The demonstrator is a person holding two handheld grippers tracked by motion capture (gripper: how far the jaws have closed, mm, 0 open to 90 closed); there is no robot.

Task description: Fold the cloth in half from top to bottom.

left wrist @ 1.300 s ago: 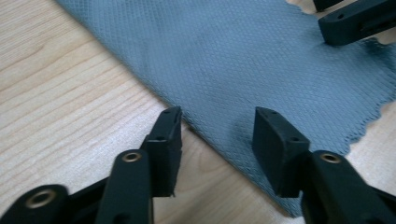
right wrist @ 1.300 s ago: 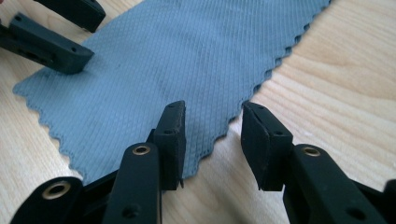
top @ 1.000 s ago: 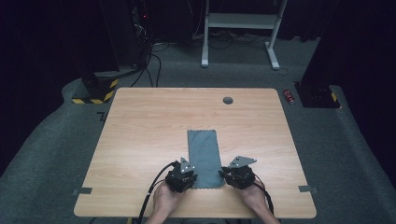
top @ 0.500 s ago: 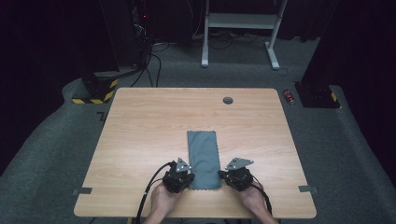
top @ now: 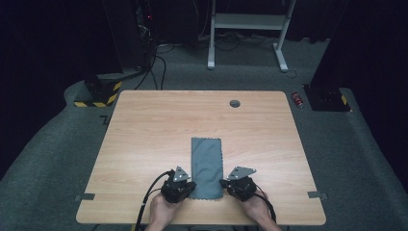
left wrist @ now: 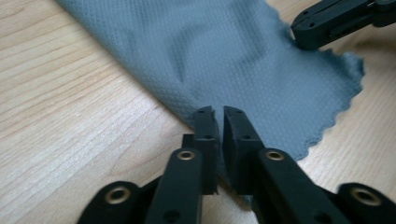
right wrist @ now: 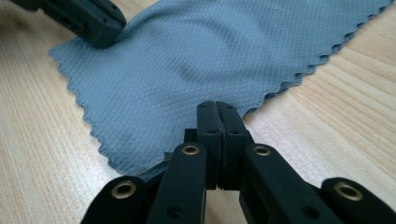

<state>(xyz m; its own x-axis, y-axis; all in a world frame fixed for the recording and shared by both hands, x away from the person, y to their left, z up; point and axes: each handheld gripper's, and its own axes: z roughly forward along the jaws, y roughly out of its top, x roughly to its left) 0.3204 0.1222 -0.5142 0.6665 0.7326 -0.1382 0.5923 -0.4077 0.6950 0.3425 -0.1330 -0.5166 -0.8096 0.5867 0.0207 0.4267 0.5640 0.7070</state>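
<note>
**Tongs at the near corners of a grey cloth**

Left tongs (left wrist: 219,112) sit at the near left corner of the grey cloth (top: 207,166), their jaws drawn almost together with a thin gap between them; the cloth's edge runs under the tips, but whether any fabric is pinched I cannot tell. Right tongs (right wrist: 217,106) have their jaws pressed fully together at the cloth's near right corner, with the scalloped edge passing right beneath them; whether they grip the fabric is also not clear.

From above, the cloth is a long rectangle lying flat on the wooden desk (top: 144,130), running away from the person, in the near middle of the desk. Each pair of tongs is held in a hand at the near edge, the left hand (top: 161,214) and the right hand (top: 257,211), one on either side of the cloth's near end. A cable (top: 146,199) trails from the left tongs toward the desk's front edge.

A small dark round fitting (top: 235,103) sits in the desk's far side, well apart from the cloth. Pieces of tape (top: 85,197) mark the near corners of the desk.
</note>
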